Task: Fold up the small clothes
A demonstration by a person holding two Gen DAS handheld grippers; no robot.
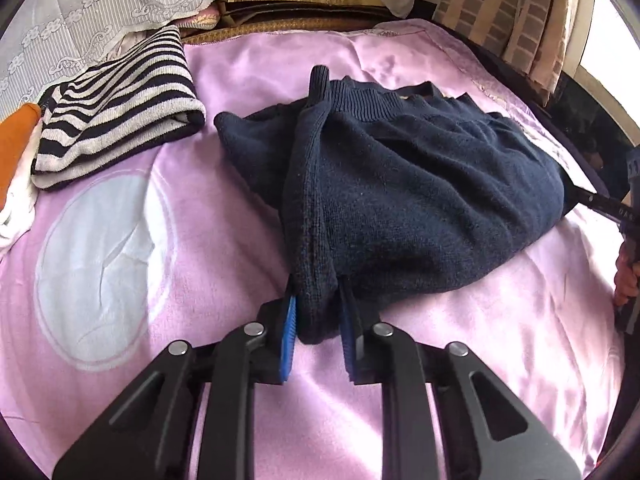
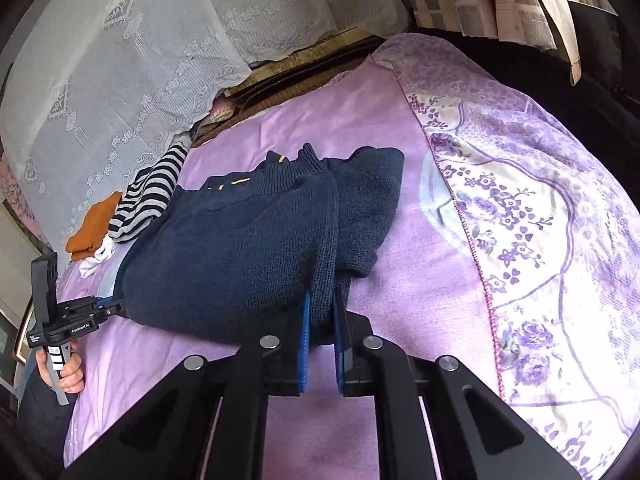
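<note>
Pinching the navy sweater point(image 1: 420, 184) w/ both grippers: our left gripper point(image 1: 318, 320) clamps its near edge, right gripper point(image 2: 320, 320) likewise; striped top point(image 1: 120, 108) at 10 o'clock.

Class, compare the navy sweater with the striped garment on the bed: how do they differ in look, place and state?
The navy sweater is plain dark knit; the striped garment has dark and pale bands.
The navy sweater lies mid-blanket; the striped garment sits toward the blanket's edge, beside an orange cloth.
The navy sweater is clamped by the left gripper and right gripper; the striped garment lies untouched.
Both rest folded on the pink blanket.
</note>
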